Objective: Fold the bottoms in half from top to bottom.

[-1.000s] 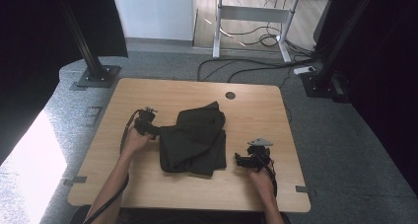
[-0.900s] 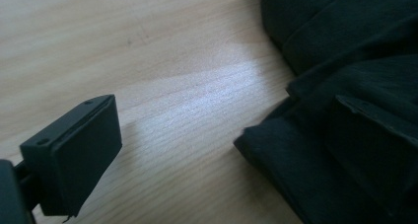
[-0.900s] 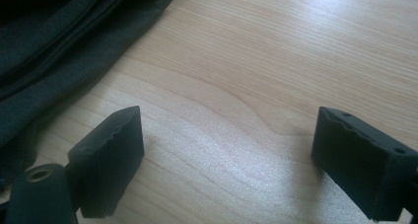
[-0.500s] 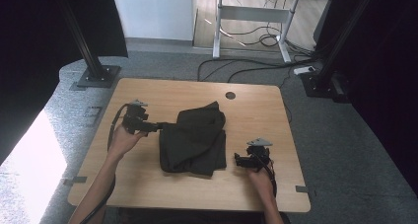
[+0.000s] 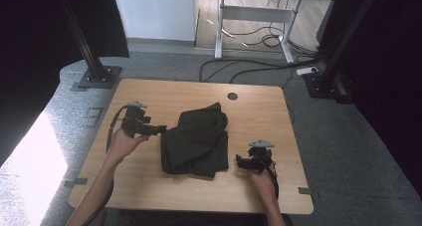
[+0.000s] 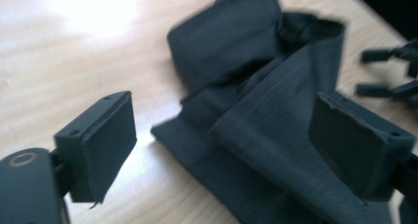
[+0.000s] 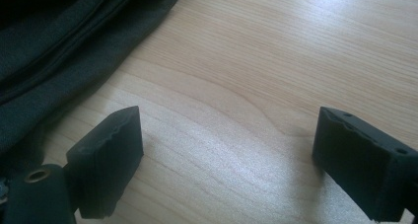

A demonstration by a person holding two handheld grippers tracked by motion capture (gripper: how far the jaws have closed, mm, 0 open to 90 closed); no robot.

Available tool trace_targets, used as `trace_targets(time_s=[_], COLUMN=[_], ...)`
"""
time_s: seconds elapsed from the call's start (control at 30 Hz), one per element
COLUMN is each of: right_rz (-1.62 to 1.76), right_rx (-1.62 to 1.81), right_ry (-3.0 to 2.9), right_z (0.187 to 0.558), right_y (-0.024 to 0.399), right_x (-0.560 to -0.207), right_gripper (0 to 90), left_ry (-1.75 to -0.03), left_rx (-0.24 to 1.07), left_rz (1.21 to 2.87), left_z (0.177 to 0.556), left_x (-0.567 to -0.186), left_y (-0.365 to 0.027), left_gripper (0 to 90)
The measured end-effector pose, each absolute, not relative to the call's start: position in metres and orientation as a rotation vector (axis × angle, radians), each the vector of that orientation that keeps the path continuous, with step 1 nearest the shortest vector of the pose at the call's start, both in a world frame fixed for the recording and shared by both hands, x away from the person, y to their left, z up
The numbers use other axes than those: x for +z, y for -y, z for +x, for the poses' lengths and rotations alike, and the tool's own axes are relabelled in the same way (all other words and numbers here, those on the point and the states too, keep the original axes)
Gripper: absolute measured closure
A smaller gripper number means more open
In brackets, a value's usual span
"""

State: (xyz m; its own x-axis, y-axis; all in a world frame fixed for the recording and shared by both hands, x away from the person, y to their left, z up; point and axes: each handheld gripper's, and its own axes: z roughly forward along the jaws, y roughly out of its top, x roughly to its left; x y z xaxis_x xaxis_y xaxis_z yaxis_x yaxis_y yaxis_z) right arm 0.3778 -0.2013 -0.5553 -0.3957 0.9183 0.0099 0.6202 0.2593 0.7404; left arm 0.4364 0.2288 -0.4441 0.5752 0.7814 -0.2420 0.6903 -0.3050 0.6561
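Left gripper (image 5: 160, 130) hovers at the dark folded garment's (image 5: 196, 141) left edge, its jaws just having opened further, nothing between them. Right gripper (image 5: 240, 161) rests on the wooden table (image 5: 259, 111) just beside the garment's right edge, jaws apart and empty.

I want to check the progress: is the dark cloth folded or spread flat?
Folded: the dark cloth lies in overlapping layers on the table, its upper part bunched.
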Motion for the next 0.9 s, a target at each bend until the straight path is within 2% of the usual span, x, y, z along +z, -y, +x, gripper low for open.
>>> trace_targets(time_s=[0.13,0.23,0.27,0.3,0.37,0.4,0.43,0.53,0.57,0.6,0.7,0.73,0.8,0.83,0.9], right_rz=[1.395,1.393,1.392,1.392,1.391,1.391,1.392,1.392,1.394,1.394,1.393,1.390,1.387,1.389,1.392], right_rx=[0.944,0.944,0.944,0.944,0.944,0.944,0.945,0.944,0.944,0.944,0.945,0.946,0.946,0.947,0.947], right_ry=[-2.112,-2.114,-2.114,-2.114,-2.115,-2.115,-2.115,-2.114,-2.113,-2.113,-2.115,-2.115,-2.117,-2.115,-2.115], right_z=[0.378,0.378,0.378,0.378,0.378,0.378,0.378,0.378,0.378,0.378,0.378,0.377,0.377,0.377,0.377], right_y=[0.201,0.201,0.201,0.201,0.201,0.201,0.201,0.201,0.201,0.201,0.200,0.200,0.200,0.200,0.200], right_x=[-0.555,-0.555,-0.555,-0.555,-0.555,-0.555,-0.555,-0.555,-0.555,-0.555,-0.555,-0.555,-0.555,-0.555,-0.555], right_gripper=[11.4,11.4,11.4,11.4,11.4,11.4,11.4,11.4,11.3,11.3,11.4,11.3,11.4,11.4,11.3], left_ry=[-1.193,-1.174,-1.161,-1.136,-1.106,-1.074,-1.035,-0.913,-0.824,-0.824,-0.777,-0.790,-0.882,-0.954,-1.099], left_rx=[0.028,-0.029,-0.039,-0.048,-0.044,-0.037,-0.032,-0.022,-0.018,-0.018,0.114,0.136,0.225,0.263,0.182], left_rz=[2.070,2.107,2.123,2.138,2.131,2.129,2.130,2.153,2.180,2.180,2.245,2.246,2.233,2.221,2.171], left_z=[0.447,0.447,0.445,0.443,0.437,0.433,0.429,0.412,0.399,0.399,0.383,0.383,0.391,0.400,0.422], left_x=[-0.469,-0.478,-0.478,-0.477,-0.469,-0.462,-0.454,-0.428,-0.413,-0.413,-0.398,-0.397,-0.403,-0.409,-0.429], left_y=[-0.218,-0.206,-0.203,-0.201,-0.197,-0.195,-0.192,-0.176,-0.163,-0.163,-0.148,-0.149,-0.157,-0.165,-0.186], left_gripper=[8.7,17.9,45.4,45.4,82.5,82.5,89.5,90.0,90.0,90.0,89.9,83.7,58.2,50.9,35.9])
